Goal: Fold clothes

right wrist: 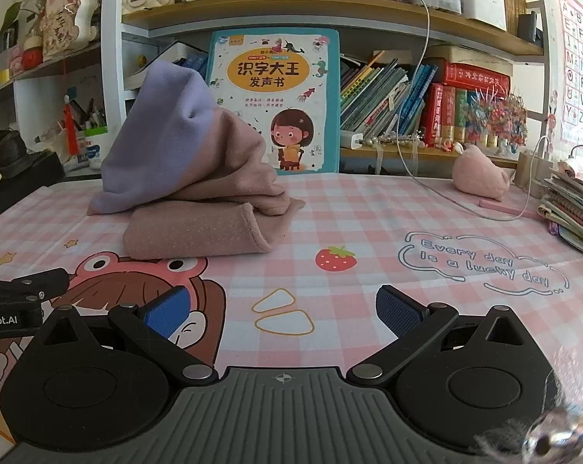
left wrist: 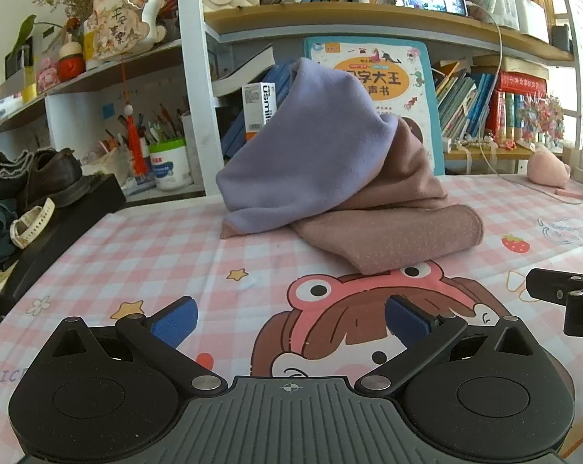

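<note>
**Lavender-and-pink garment heaped on the table, both claws spread and empty**

The garment (left wrist: pixel 330 178) sits in an unfolded heap toward the back of the table (left wrist: pixel 144 255), in front of the bookshelf. It is soft, fleecy cloth in two colours: a lavender part rises into a tilted peak, and a dusty-pink part slumps under and beside it. A pink tube-like section with a stitched hem, probably a sleeve or cuff, lies flat across the front of the pile, its open end showing in the right wrist view (right wrist: pixel 198 232). The cloth is bunched and creased, with no tidy fold anywhere.

The table wears a pink-checked cover printed with a cartoon girl in a frog hat (left wrist: pixel 368 309), a strawberry (right wrist: pixel 335 258) and a slogan. Behind the heap a children's book (right wrist: pixel 276 104) stands upright against the shelf; the lavender peak overlaps it in the left wrist view. A pink plush toy (right wrist: pixel 481 176) lies well off to the right beside a white cable.

The left claw (left wrist: pixel 291 321) and right claw (right wrist: pixel 285 311) hover near the table's front edge, each with blue pads wide apart, pinching nothing, clear of the garment.
</note>
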`<move>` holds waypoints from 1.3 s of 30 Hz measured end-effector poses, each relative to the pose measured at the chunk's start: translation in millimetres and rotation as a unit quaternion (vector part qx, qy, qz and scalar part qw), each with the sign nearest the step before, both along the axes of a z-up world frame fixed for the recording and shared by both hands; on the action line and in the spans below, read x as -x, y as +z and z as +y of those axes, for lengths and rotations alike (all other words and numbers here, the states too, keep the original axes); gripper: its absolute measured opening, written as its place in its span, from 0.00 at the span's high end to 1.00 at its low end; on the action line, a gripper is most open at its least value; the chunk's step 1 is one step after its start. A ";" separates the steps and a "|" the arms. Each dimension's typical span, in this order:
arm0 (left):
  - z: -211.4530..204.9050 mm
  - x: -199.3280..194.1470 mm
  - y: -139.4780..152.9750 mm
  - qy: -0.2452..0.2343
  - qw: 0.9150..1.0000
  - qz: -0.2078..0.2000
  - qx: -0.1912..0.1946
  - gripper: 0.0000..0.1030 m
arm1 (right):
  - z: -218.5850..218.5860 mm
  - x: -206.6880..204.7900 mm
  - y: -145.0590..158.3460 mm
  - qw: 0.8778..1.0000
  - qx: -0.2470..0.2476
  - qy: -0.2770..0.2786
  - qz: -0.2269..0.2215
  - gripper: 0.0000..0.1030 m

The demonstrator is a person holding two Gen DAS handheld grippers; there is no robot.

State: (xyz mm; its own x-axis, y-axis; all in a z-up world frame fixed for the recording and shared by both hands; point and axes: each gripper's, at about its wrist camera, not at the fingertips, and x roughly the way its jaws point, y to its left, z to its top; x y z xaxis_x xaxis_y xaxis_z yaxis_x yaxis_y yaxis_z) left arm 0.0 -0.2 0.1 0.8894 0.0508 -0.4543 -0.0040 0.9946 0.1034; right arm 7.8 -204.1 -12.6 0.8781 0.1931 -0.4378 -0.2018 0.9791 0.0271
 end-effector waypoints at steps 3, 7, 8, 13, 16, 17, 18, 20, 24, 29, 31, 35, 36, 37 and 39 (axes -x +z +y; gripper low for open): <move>-0.8 -0.1 0.4 -0.001 1.000 0.001 0.002 0.00 | 0.7 -0.3 0.7 1.000 -0.001 0.001 0.002 0.00; -1.7 0.5 1.1 -0.003 1.000 0.002 0.000 0.00 | 1.6 -1.5 1.1 1.000 -0.001 0.003 0.004 0.00; -1.3 0.2 1.8 -0.003 1.000 0.003 -0.001 0.00 | 1.8 -2.2 0.9 1.000 -0.001 0.003 0.005 0.00; 0.2 0.4 1.8 -0.004 1.000 0.004 -0.005 0.00 | 2.0 -2.6 -2.4 1.000 0.001 0.003 0.009 0.00; -1.0 0.6 1.5 -0.004 1.000 0.004 -0.005 0.00 | 1.1 -2.1 -1.9 1.000 0.000 -0.001 0.008 0.00; -1.2 0.3 1.6 -0.004 1.000 0.005 -0.005 0.00 | 0.7 -1.9 -1.7 1.000 0.000 -0.002 0.008 0.00; -1.6 -0.1 1.8 -0.003 1.000 0.005 -0.005 0.00 | 0.2 -1.7 -1.5 1.000 -0.001 -0.003 0.007 0.00; -1.4 -0.5 1.5 -0.002 1.000 0.006 -0.004 0.00 | -1.0 -1.9 -1.4 1.000 -0.003 -0.004 0.008 0.00; 0.0 -2.4 0.4 0.002 1.000 0.011 -0.001 0.00 | -1.3 -4.9 -2.4 1.000 -0.005 -0.003 0.018 0.00; 1.9 -4.0 -0.7 0.004 1.000 0.016 0.007 0.00 | -0.8 -5.5 -3.0 1.000 -0.003 -0.005 0.021 0.00; 1.9 -4.3 -0.9 0.004 1.000 0.017 0.008 0.00 | -0.5 -5.1 -2.9 1.000 -0.001 -0.005 0.020 0.00; 0.9 -3.8 -1.0 0.004 1.000 0.015 0.006 0.00 | 0.9 -5.6 -2.6 1.000 0.003 -0.002 0.021 0.00; 0.5 -3.7 -0.9 0.003 1.000 0.015 0.005 0.00 | 1.3 -5.9 -2.3 1.000 0.003 -0.001 0.022 0.00; 0.2 -3.3 -0.8 0.003 1.000 0.014 0.004 0.00 | 1.4 -5.9 -2.2 1.000 0.004 0.000 0.021 0.00; -0.5 -2.6 -0.7 0.002 1.000 0.012 0.003 0.00 | 1.3 -5.2 -2.0 1.000 0.005 0.002 0.019 0.00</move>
